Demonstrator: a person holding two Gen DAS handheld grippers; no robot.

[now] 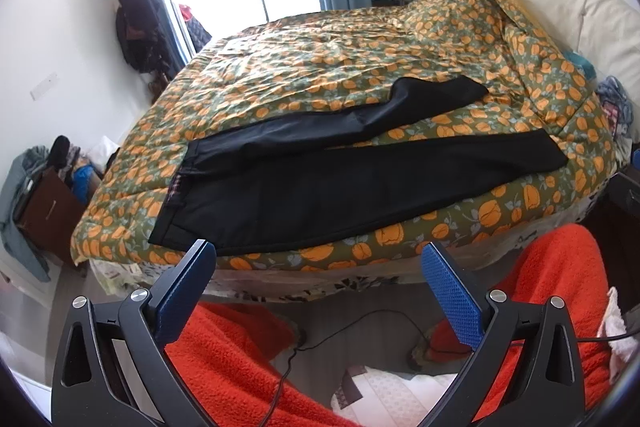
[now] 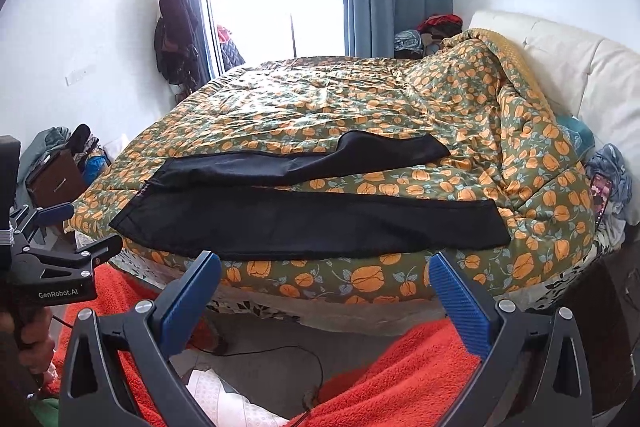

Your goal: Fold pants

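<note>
Black pants (image 1: pixel 328 183) lie flat on the floral quilt (image 1: pixel 320 67), legs apart, along its near edge. The left gripper (image 1: pixel 320 259) and right gripper (image 2: pixel 326 269) hover just short of that edge, both spread wide, holding nothing.

"GenRobot.AI" in white on black left tongs (image 2: pixel 82 227) body

I see a bed (image 2: pixel 360 279) covered by a rumpled green quilt (image 2: pixel 320 107) printed with orange fruit, bunched higher toward the cream headboard (image 2: pixel 568 67) on the right. Black pants (image 2: pixel 304 223) lie flat on the quilt near the front edge, waistband to the left, the two legs spread apart and reaching right.
</note>
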